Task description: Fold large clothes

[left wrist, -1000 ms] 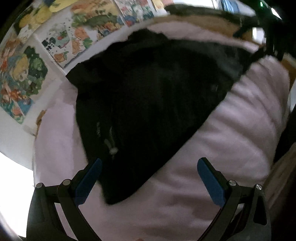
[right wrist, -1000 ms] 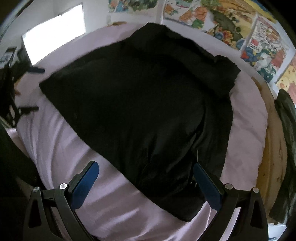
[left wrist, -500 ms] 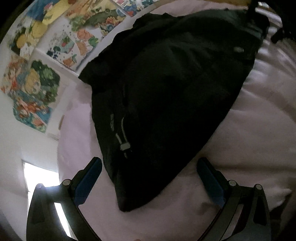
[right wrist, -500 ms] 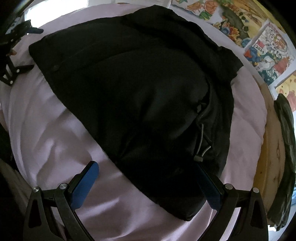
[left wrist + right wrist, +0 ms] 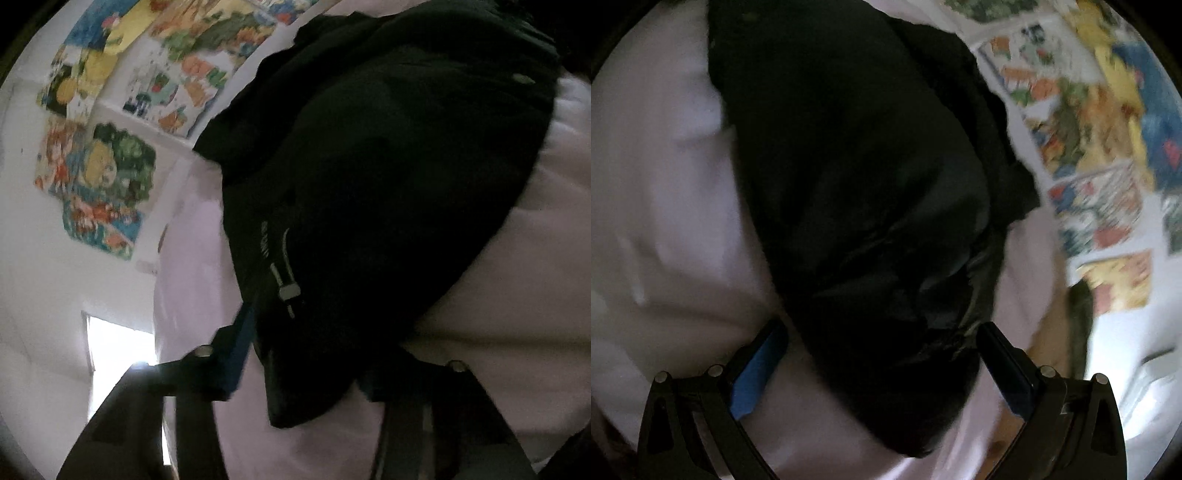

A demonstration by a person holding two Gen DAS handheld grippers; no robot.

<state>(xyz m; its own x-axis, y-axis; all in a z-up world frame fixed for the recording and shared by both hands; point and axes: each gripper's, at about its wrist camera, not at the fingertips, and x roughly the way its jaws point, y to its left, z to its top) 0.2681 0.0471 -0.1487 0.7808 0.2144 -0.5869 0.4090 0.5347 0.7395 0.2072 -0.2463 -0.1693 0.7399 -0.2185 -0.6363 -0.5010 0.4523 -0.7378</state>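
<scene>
Black puffy jacket (image 5: pixel 369 184) sprawled on the bed (image 5: pixel 517 277) looks soft, light, slippery, so my left tool (image 5: pixel 306 369) has just been closing on its 6 o'clock hem corner, right tool (image 5: pixel 882 365) wide open astride the other corner.

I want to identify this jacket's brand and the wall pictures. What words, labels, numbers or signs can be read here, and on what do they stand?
Nothing can be read for certain.
Black jacket: a small pale print beside the cord toggle, too blurred to read.
Posters on the wall: colourful cartoon pictures, any lettering too blurred to read.
Posters in the right wrist view: smeared by motion, unreadable.
</scene>
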